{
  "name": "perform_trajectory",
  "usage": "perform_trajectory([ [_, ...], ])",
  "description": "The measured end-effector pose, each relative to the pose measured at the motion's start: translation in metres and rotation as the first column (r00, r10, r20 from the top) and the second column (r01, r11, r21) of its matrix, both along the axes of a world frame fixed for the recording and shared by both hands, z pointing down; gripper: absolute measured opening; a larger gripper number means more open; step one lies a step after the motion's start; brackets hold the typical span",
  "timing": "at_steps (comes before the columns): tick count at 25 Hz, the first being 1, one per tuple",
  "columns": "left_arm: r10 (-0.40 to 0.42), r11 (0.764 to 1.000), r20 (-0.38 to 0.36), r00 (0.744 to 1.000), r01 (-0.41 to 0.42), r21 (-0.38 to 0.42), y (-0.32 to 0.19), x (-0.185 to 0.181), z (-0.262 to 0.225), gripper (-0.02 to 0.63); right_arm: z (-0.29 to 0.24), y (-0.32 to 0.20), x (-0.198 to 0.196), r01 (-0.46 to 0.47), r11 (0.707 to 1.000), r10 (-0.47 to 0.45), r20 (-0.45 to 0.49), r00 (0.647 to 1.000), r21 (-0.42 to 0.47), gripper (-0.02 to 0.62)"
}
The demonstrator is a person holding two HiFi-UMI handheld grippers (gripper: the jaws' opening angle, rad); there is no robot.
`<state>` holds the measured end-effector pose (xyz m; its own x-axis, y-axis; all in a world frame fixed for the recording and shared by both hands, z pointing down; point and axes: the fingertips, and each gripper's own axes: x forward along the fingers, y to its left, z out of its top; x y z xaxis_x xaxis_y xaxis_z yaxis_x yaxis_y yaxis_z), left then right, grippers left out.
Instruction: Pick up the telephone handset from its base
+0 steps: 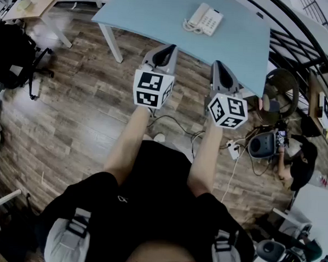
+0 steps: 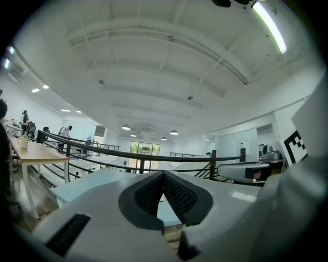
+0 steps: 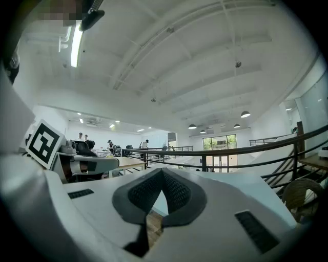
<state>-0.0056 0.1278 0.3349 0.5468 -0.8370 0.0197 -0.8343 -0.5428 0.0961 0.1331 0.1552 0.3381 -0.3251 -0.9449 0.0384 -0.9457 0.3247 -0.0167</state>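
Nearest the person, the left gripper and the right gripper are held out level side by side over the wooden floor, both short of the near edge of the pale blue desk. In each gripper view the fingers are clenched tip to tip with nothing between them, on the left as on the right. This looks like the approach step, before any grasp. Farther off, well apart from both grippers, the telephone sits towards the desk's far side. The white handset rests on the left part of the base, beside the keypad. Its long axis runs along the base, slanting in the head view from near-left to far-right, with the coiled cord at the nearer end. The next move probably calls for reaching forward over the desk, releasing one set of fingers, and turning them to straddle the handset's narrow middle across that axis.
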Motion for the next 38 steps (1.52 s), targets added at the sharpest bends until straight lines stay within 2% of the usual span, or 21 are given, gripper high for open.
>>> perform_trajectory([
  [11,-0.011,1.0,-0.006,1.0,0.011,-0.001,-0.005,0.03,-0.001,-0.002,0.002,-0.015,0.044,-0.031,0.999,0.032,0.057,0.998,-0.015,-0.006],
  [17,-0.062,0.998,-0.002,0.998,0.062,-0.013,-0.015,0.02,0.003,-0.002,0.003,-0.029,0.043,0.012,1.0,-0.01,0.086,0.996,-0.014,-0.006],
  [22,-0.073,0.997,-0.003,0.997,0.073,-0.017,-0.03,0.016,0.005,-0.002,0.007,-0.049,0.032,0.057,0.998,-0.055,0.105,0.993,-0.017,-0.006],
  [25,-0.082,0.996,0.002,0.997,0.082,-0.026,-0.048,0.011,0.013,-0.002,0.015,-0.07,0.029,0.068,0.997,-0.064,0.119,0.991,-0.031,-0.006],
  [30,-0.117,0.99,-0.008,0.993,0.116,-0.079,-0.112,-0.003,0.034,-0.002,0.034,-0.125,0.022,0.094,0.994,-0.086,0.116,0.989,-0.064,-0.006],
  [34,-0.065,0.989,-0.003,0.998,0.064,-0.13,-0.169,0.015,0.064,-0.002,0.058,-0.184,0.041,0.051,0.993,-0.034,0.153,0.988,-0.108,-0.006],
  [38,0.083,0.976,-0.005,0.997,-0.082,-0.2,-0.227,0.047,0.096,-0.002,0.096,-0.246,0.04,0.058,0.98,-0.026,0.167,0.986,-0.191,-0.006],
])
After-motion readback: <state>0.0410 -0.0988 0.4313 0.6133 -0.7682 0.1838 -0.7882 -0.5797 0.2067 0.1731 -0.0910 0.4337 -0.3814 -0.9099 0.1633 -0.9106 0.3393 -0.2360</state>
